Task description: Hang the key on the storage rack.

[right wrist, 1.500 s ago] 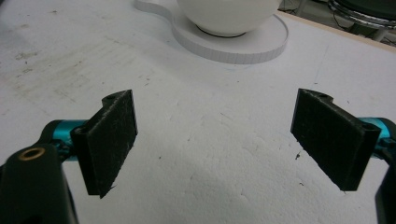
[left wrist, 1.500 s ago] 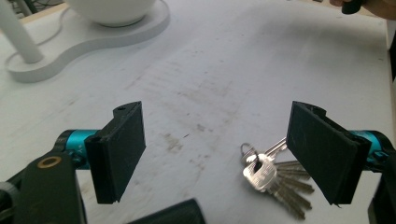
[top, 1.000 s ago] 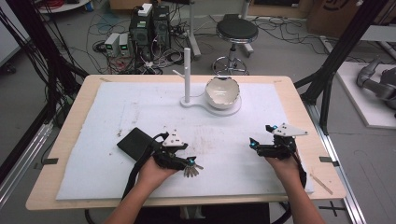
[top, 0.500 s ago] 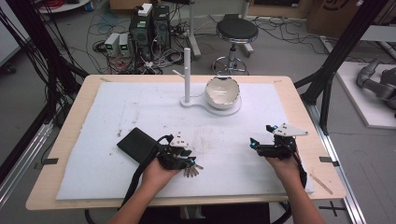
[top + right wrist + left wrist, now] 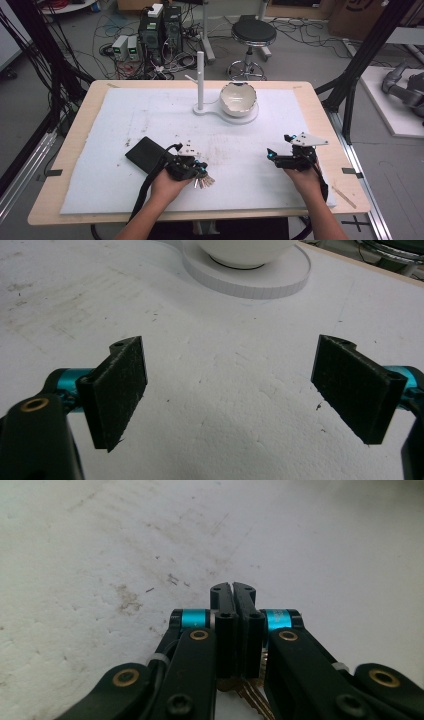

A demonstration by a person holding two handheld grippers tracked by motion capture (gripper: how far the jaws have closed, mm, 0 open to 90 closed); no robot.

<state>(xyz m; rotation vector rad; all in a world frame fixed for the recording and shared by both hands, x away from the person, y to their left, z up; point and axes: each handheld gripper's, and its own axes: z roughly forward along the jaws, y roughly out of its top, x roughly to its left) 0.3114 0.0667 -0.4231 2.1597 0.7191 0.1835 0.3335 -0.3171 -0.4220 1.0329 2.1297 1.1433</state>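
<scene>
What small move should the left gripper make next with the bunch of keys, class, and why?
Probably lift straight up. The left gripper has just been closing, and its jaws now meet on the bunch of keys, which lie on the white foam mat. The right gripper is open and idle.

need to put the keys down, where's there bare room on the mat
Bare mat lies between the left claw and the right claw, and along the mat's far left, beyond the wallet. It is crowded around the bowl and post.

Evenly lit from overhead, soft shadows only; slightly soft and grainy throughout, mild blur on near black jaws, no harsh glare.
</scene>
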